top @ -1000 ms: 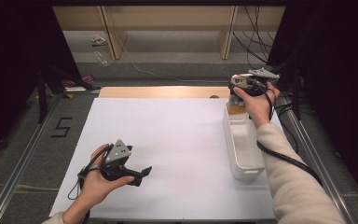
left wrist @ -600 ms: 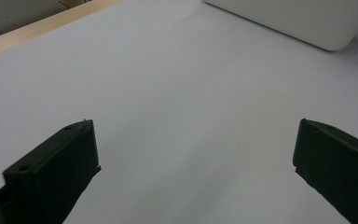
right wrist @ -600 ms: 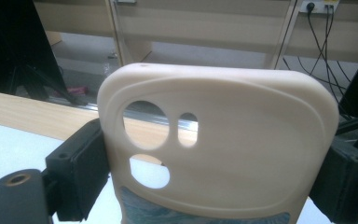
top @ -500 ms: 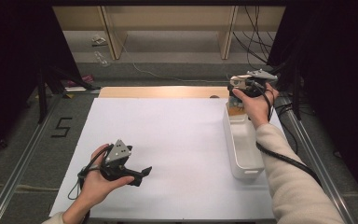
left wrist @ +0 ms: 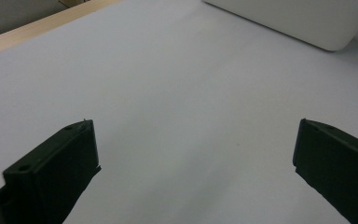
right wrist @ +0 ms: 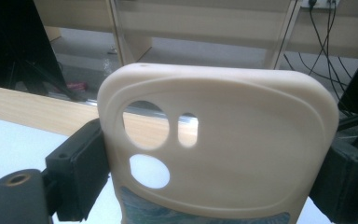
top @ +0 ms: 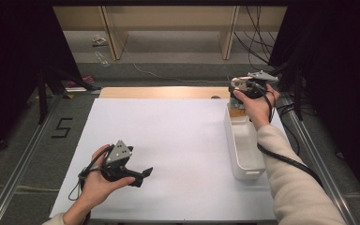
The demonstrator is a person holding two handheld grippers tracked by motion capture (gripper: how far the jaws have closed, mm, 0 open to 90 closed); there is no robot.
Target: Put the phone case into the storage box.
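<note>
A cream phone case (right wrist: 242, 140) with camera cut-outs stands upright between the jaws of my right gripper (right wrist: 209, 177), which press on its two side edges. In the high view that right gripper (top: 243, 86) is held up over the far end of a long white bin (top: 246, 140) at the table's right side. My left gripper (top: 143, 174) rests low over the white table sheet (top: 168, 136) near the front left, pointing right. In the left gripper view, the left gripper (left wrist: 196, 158) has its jaws wide apart with bare sheet between them.
The white bin (left wrist: 298, 18) lies ahead of the left gripper. A wooden strip (top: 164, 92) borders the sheet's far edge. Metal rails (top: 23, 159) run along both sides of the table. Shelving and cables (top: 258, 33) stand beyond the far edge.
</note>
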